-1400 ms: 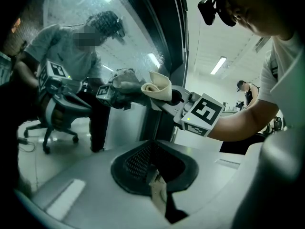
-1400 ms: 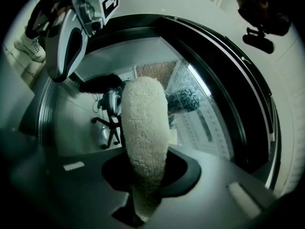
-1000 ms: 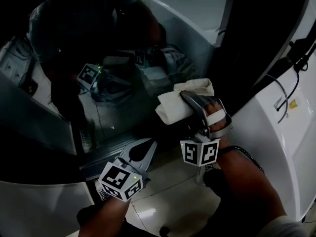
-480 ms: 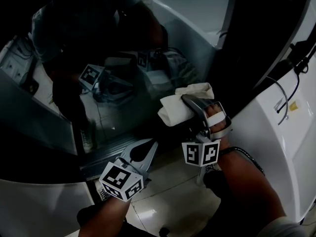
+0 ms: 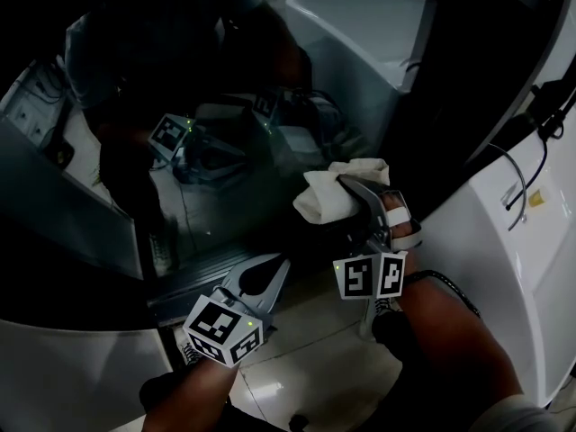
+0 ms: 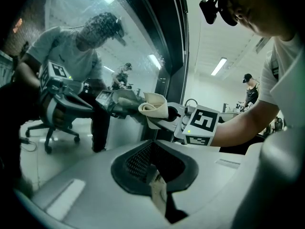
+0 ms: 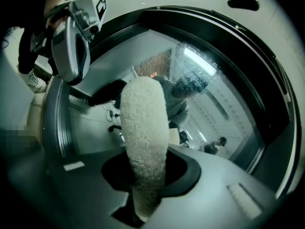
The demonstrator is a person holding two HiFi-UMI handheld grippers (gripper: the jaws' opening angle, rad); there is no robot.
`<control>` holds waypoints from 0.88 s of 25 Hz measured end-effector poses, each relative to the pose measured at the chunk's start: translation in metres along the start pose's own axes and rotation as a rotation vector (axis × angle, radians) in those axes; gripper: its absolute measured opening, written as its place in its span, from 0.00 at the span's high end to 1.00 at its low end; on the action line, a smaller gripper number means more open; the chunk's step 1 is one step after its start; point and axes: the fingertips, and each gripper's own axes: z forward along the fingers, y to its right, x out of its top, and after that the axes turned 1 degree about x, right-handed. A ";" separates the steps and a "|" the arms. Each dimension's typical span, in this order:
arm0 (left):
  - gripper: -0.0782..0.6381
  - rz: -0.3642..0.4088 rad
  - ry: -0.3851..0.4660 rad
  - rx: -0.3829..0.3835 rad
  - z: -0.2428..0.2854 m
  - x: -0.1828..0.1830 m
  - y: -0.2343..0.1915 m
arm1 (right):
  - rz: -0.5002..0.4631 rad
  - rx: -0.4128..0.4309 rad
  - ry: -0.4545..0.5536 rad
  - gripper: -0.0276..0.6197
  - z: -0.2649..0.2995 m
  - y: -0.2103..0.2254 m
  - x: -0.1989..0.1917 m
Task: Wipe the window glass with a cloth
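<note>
Cloth slid slightly right and nearer on the glass, pinched tight in the right gripper fingers. Left gripper fingers closed, probably empty, near the sill. Wiping looks midway, with most glass left.

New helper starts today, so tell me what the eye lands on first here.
The pale cloth stands out most: it is clamped in the right tongs at the middle of the head view and held against the dark window glass. The glass mirrors the person wiping it. The left tongs sit lower left, shut, away from the cloth.
</note>
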 end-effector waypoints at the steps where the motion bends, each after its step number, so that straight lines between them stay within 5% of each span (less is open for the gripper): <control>1: 0.87 -0.001 -0.001 0.001 0.000 0.000 0.000 | 0.024 0.006 -0.004 0.83 0.000 0.001 -0.001; 8: 0.87 -0.009 -0.008 0.010 -0.001 -0.001 0.005 | 0.168 0.048 0.000 0.83 -0.003 0.008 -0.005; 15: 0.87 0.002 -0.013 0.007 -0.002 -0.004 0.009 | 0.641 0.117 0.015 0.83 -0.001 0.013 -0.009; 22: 0.87 0.004 -0.021 0.005 -0.002 -0.001 0.014 | 0.646 0.154 0.001 0.83 -0.003 0.020 -0.020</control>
